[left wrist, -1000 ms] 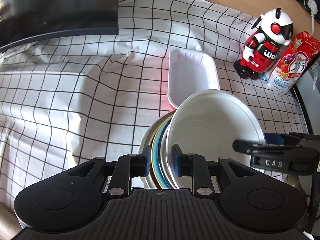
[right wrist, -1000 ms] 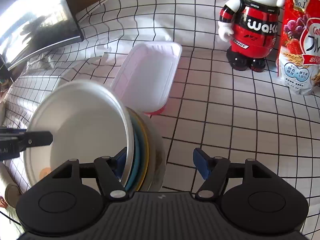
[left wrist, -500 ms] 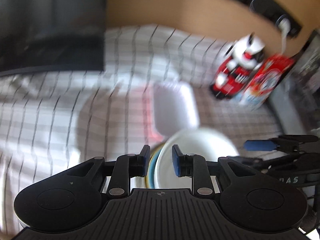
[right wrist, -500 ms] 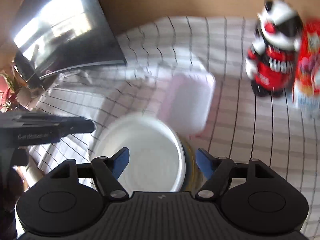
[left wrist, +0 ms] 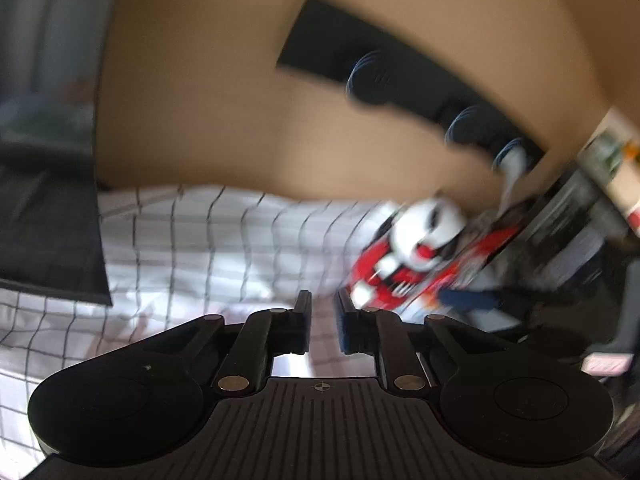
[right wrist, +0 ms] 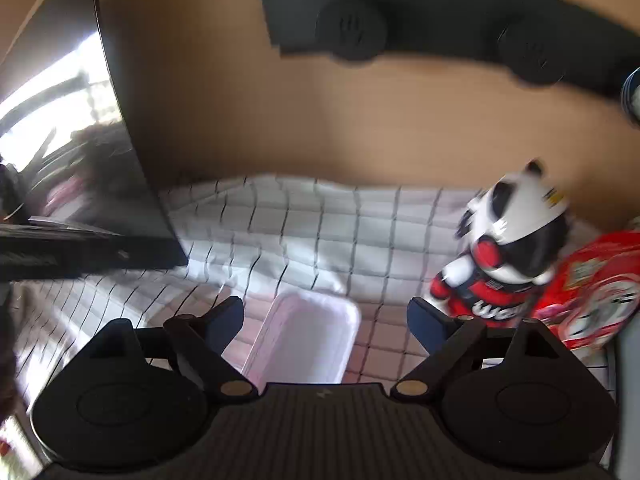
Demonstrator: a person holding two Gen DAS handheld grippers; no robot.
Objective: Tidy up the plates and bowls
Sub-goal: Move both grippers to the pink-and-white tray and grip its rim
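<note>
1. The stack of plates and bowls shows in neither wrist view; where it lies relative to either gripper cannot be told.
2. The left gripper (left wrist: 323, 312) has just been closing: its blue-padded jaws stand close together with only a narrow slit between them and nothing held in it.
3. The right gripper (right wrist: 325, 320) has just been opening: its jaws stand wide apart and empty, and the white rectangular plastic tray (right wrist: 306, 340) shows between them, lying on the surface below, untouched.
4. Both grippers are tipped forward and downward over the surface, which is covered by a white cloth with a black grid (right wrist: 320, 220).
5. At the far right stands a red, white and black toy robot figure (right wrist: 508, 248), and a red printed snack packet (right wrist: 592, 300) is just beside it on its right.
6. A dark glossy monitor (right wrist: 80, 152) stands at the far left.
7. On the tan wall (right wrist: 248, 112) behind, a black power strip (right wrist: 420, 28) hangs.
8. The left view is heavily blurred.
</note>
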